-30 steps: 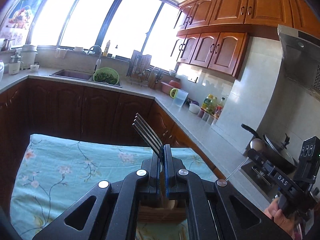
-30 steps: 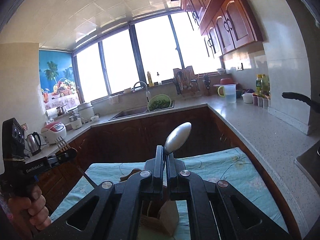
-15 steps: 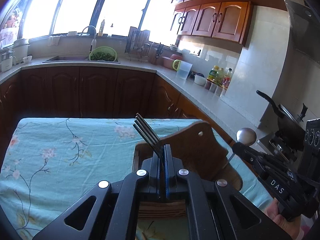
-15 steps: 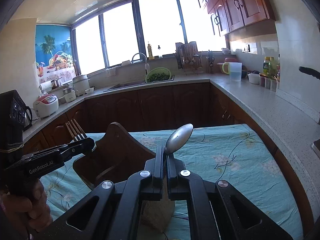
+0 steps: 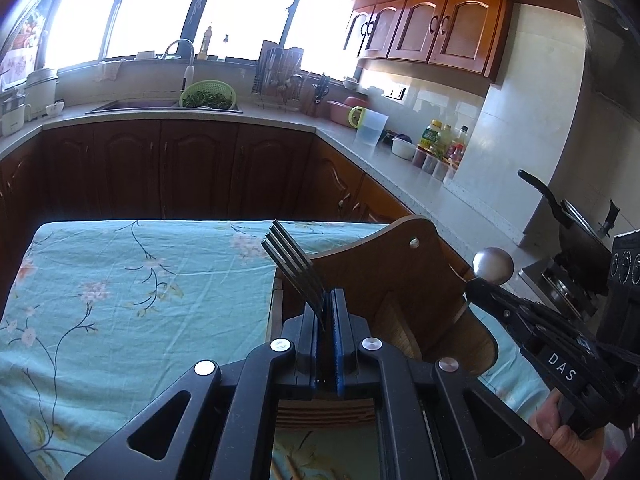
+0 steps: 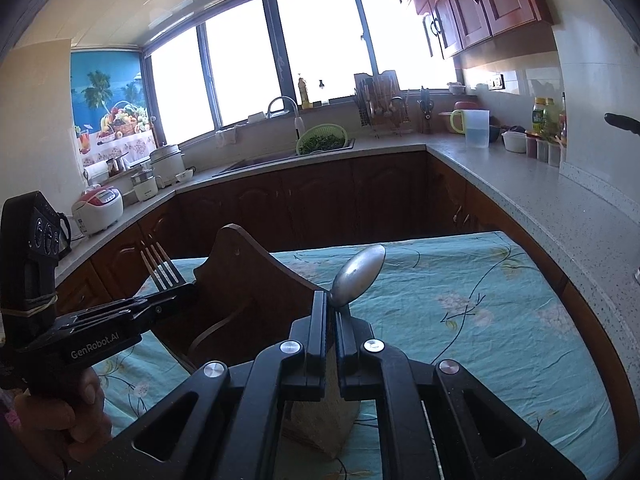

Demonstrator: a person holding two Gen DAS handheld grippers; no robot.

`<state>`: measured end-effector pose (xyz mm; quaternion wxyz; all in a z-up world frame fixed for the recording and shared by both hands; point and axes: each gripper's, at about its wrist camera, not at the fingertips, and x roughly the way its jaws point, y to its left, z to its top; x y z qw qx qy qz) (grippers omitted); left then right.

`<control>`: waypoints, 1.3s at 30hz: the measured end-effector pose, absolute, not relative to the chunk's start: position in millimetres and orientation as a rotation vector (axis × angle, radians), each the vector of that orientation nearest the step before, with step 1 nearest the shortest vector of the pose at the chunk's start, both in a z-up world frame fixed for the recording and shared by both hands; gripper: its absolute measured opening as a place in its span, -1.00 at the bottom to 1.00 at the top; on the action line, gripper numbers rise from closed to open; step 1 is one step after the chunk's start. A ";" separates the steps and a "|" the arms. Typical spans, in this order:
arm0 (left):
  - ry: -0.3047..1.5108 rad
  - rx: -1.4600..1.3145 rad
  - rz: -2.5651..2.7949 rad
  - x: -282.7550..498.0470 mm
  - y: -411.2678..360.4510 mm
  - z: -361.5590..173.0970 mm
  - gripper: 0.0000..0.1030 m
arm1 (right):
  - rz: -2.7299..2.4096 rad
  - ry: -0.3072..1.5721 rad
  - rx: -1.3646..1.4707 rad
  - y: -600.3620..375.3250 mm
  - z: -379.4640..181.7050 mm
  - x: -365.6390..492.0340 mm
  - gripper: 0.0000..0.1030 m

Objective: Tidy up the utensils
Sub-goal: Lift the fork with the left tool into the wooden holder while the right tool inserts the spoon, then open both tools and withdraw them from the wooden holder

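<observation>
Neither utensil is stowed yet: the left gripper (image 5: 329, 312) pinches a fork (image 5: 294, 264) and the right gripper (image 6: 331, 312) a spoon (image 6: 358, 276), both over the wooden holder (image 5: 400, 288) just beyond their fingers.

Wrist views face windows – share holder (image 5: 404, 280)

It was a home kitchen: wooden cabinets (image 5: 436, 32), a sink (image 6: 280, 158) under wide windows (image 6: 320, 44), a rice cooker (image 6: 98, 208), and what looked like a pan (image 5: 576, 236) on a stove.
</observation>
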<state>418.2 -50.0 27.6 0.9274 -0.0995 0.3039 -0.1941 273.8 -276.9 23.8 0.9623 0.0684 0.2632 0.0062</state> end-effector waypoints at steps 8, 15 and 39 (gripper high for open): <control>0.595 -0.230 -0.386 392.3 -31.8 40.5 -0.07 | 0.005 0.485 0.212 -291.4 42.2 256.8 -0.05; 0.543 -0.256 -0.303 340.3 -9.1 41.2 0.57 | -0.019 0.429 0.261 -302.5 55.2 218.1 0.80; 0.664 -0.388 -0.218 190.4 37.0 6.7 0.58 | -0.056 0.542 0.382 -286.8 8.2 91.0 0.85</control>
